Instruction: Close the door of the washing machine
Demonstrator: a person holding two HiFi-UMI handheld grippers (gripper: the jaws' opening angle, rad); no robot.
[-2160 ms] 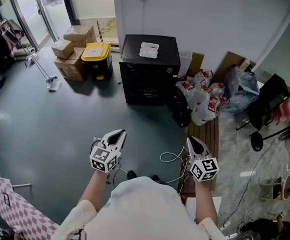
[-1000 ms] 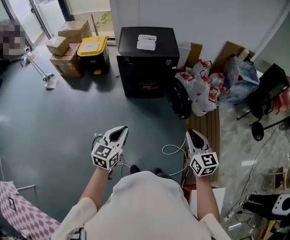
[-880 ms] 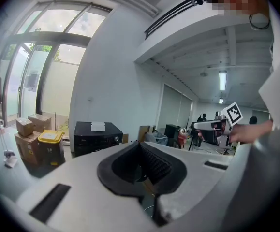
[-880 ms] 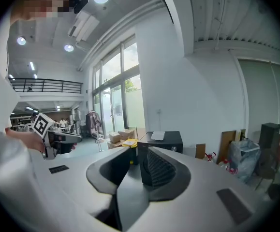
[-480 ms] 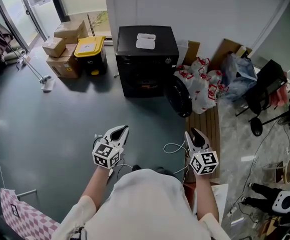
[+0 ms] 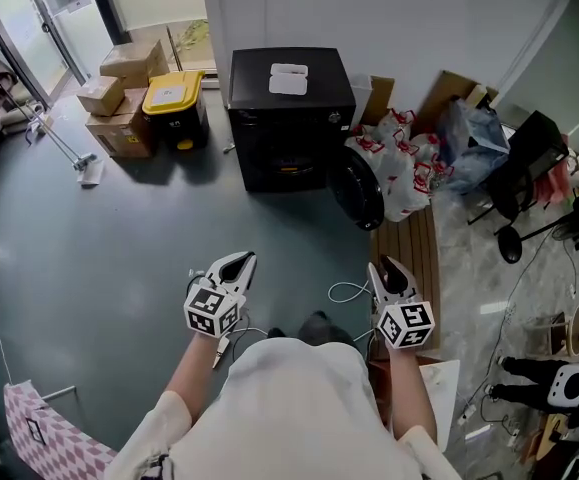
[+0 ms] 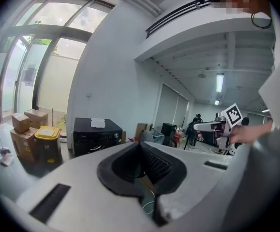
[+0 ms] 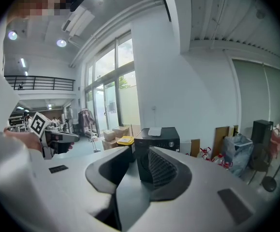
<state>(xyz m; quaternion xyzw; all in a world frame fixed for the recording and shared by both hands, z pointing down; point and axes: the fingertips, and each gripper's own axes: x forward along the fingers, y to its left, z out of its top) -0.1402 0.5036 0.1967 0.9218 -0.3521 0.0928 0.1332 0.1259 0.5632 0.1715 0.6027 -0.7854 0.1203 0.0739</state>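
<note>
Standing open at the far edge of the grey floor point(image 6: 119, 228), the round door point(image 6: 359, 196) of the black front-loading washing machine point(image 6: 291, 118) juts out toward the camera, apparently hinged on the machine's right side. The machine itself sits backed against the white wall point(image 6: 419, 28). The door lies ahead of both handheld grippers and well apart from them. It is almost in line with the right gripper point(image 6: 391, 271), which looks the nearer of the two, while the left gripper point(image 6: 234, 266) is held off to the door's left. The right gripper's jaws have just been opening and stand apart with nothing between them; the left gripper's jaws are likewise parted and empty. Cardboard boxes point(image 6: 119, 98) and a yellow-lidded bin point(image 6: 174, 103) flank the machine's left, red-and-white bags point(image 6: 409, 173) its right.
</note>
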